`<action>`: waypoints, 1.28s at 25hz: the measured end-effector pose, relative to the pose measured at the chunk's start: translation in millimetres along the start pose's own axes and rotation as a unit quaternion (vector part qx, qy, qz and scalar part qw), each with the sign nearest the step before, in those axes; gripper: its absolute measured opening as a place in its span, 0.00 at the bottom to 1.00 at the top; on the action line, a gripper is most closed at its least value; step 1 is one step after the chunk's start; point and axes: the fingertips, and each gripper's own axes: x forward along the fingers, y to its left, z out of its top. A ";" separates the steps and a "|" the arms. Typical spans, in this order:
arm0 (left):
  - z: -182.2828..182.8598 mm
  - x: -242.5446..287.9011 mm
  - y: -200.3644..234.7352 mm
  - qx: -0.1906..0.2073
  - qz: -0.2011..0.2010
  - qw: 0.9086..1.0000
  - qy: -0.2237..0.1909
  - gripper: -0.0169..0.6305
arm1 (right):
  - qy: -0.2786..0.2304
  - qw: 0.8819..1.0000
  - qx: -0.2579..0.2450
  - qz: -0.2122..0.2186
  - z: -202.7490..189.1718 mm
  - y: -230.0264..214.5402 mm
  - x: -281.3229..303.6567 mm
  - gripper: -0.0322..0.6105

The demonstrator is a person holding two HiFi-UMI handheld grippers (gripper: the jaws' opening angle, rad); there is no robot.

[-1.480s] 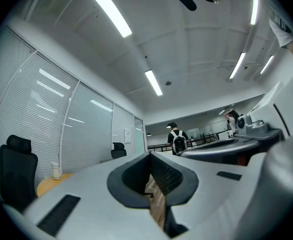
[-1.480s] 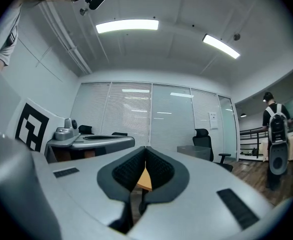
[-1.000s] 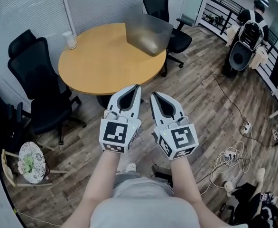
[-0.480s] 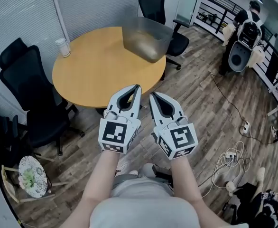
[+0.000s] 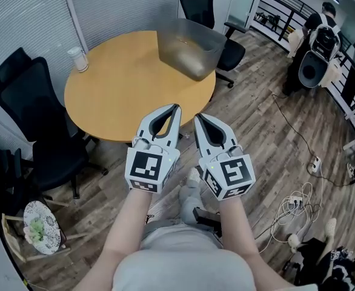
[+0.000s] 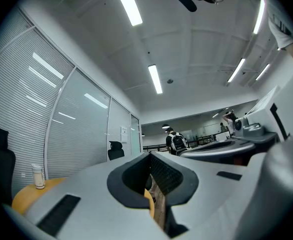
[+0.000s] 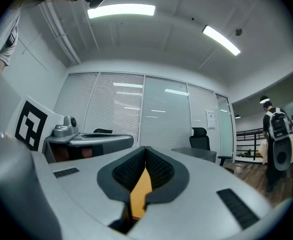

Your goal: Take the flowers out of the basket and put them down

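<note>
Plainly the left gripper [image 5: 176, 110] and right gripper [image 5: 197, 117] are clenched on nothing, side by side. The basket [image 5: 51, 214] with flowers [image 5: 37, 228] seems to sit low, well off left, nearer the left gripper.

Bright ceiling strip lights [image 6: 128, 4], fisheye-warped edges

Bench [image 5: 123, 93]: straight ahead of the person, one chair [image 5: 29, 99] at its left, another [image 5: 199, 2] behind it.
Tub [image 5: 192, 50]: on the bench, far right edge.
Cup [image 5: 77, 58]: on the bench, far left edge.
Left claw [image 5: 175, 109], right claw [image 5: 197, 117]: side by side, at the bench's near edge.
Flowers [image 5: 37, 228]: on the floor, far left.
Cables [image 5: 292, 205]: on the floor, right.
Standing person [image 5: 320, 32]: far right, well beyond the bench.
</note>
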 end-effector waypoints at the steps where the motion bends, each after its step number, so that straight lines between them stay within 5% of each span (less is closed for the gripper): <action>1: -1.3 4.7 3.1 -0.001 0.001 1.000 0.000 0.03 | 0.000 1.000 0.000 0.001 -1.0 -3.5 5.3 0.09; 32: -42.1 236.3 99.8 0.009 0.070 0.997 0.016 0.03 | -0.006 0.997 0.023 0.067 -26.3 -185.3 195.7 0.09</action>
